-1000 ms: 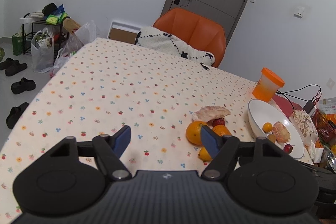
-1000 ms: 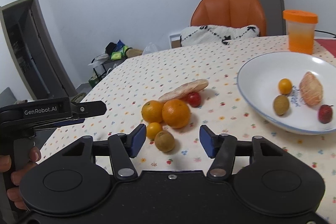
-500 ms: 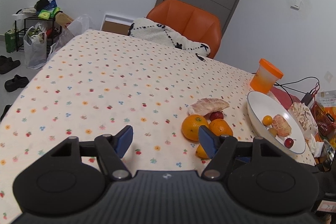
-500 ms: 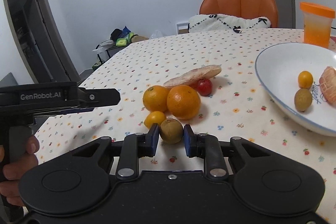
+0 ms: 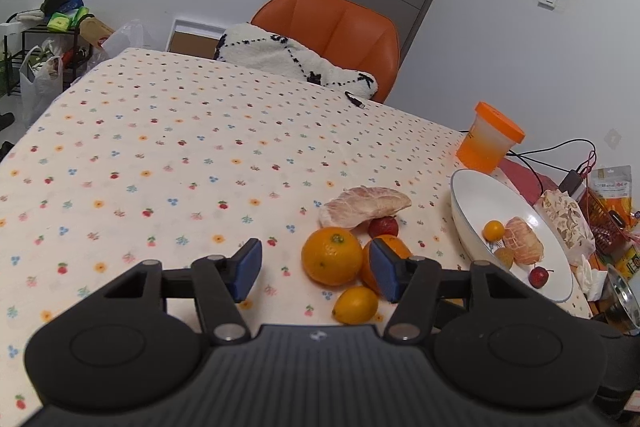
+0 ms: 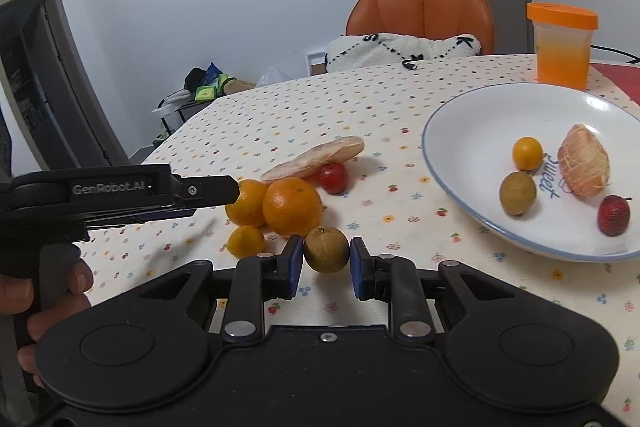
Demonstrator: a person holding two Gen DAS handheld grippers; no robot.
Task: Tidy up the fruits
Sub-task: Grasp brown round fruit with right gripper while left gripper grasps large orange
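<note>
brown fruit clamped in right hand-held gripper

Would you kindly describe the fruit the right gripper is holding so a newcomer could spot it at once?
Start at the white plate on the flowered tablecloth, then look left to the cluster of oranges. Just in front of them, the right gripper pinches a small brown fruit: round, dull and rough-skinned, unlike its glossy orange neighbours.

Cream tablecloth dotted with small red, blue and orange flowers. Near white, blue-rimmed plate: bright oranges, red berry, brown-green round fruit. Behind plate, orange-lidded cup.
</note>
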